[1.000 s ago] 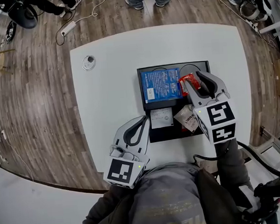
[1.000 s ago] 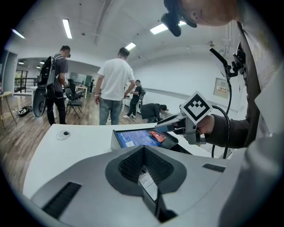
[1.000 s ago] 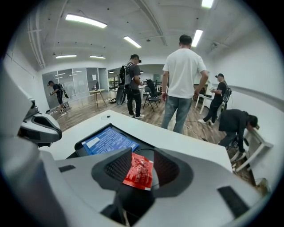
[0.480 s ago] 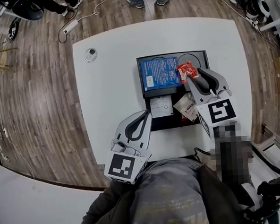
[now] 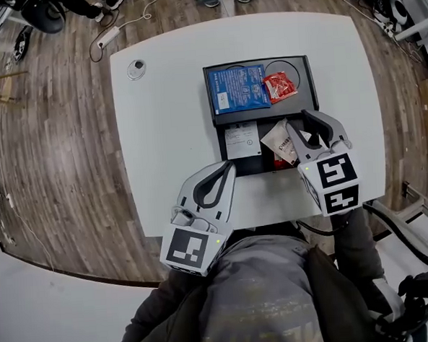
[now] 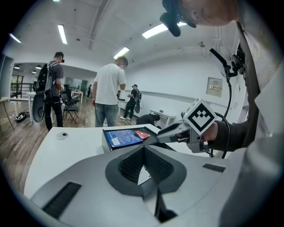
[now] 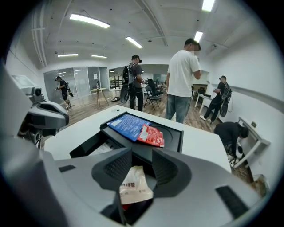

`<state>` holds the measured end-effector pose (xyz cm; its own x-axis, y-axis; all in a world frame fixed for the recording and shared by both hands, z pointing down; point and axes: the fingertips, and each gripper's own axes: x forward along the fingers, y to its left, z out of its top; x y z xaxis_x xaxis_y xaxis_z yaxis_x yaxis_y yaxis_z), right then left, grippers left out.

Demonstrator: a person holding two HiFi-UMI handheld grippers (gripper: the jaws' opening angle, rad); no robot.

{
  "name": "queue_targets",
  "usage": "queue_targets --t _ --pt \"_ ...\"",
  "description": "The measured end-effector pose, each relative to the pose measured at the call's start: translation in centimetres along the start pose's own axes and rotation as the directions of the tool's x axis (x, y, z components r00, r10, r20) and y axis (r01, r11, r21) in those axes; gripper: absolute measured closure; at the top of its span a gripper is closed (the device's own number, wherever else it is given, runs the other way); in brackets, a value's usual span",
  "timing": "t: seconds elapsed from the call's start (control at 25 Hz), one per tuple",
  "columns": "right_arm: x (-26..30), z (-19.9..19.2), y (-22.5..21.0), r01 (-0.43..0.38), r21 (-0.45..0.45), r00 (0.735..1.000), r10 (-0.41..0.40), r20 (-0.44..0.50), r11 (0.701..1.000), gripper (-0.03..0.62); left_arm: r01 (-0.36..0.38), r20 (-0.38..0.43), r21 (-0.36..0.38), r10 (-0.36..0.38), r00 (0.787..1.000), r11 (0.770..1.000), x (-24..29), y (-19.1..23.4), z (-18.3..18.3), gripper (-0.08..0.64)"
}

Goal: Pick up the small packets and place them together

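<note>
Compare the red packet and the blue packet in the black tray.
The blue packet is much larger than the red packet. The blue packet lies flat and square with the black tray; the red packet sits skewed and looks crinkled. Both rest side by side in the tray's far section.

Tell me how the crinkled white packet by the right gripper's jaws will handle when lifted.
The white packet looks thin and creased, so it is probably light and floppy, sagging beside the jaws. Its smooth film may slip; pinching a sealed edge seems safer. It is a flattish pouch, so rolling is unlikely.
</note>
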<state>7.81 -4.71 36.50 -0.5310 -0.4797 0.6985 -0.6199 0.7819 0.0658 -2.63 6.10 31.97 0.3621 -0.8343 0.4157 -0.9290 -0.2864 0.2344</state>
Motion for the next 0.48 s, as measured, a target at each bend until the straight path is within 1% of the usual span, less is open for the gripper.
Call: queue_targets --t 0.28,0.48 --pt "-0.1 -4.6 2.9 -0.074 -0.001 0.993 0.073 -0.091 0.997 0.448 0.009 -0.006 0.009 -0.009 1.000 1.000 -0.8 -1.5 -0.7 0.557" --pt "0.3 -5.8 4.9 -0.131 -0.013 0.983 0.128 -0.128 0.991 0.448 0.010 -0.009 0.006 -0.010 1.000 1.000 -1.0 -1.7 -1.0 0.557"
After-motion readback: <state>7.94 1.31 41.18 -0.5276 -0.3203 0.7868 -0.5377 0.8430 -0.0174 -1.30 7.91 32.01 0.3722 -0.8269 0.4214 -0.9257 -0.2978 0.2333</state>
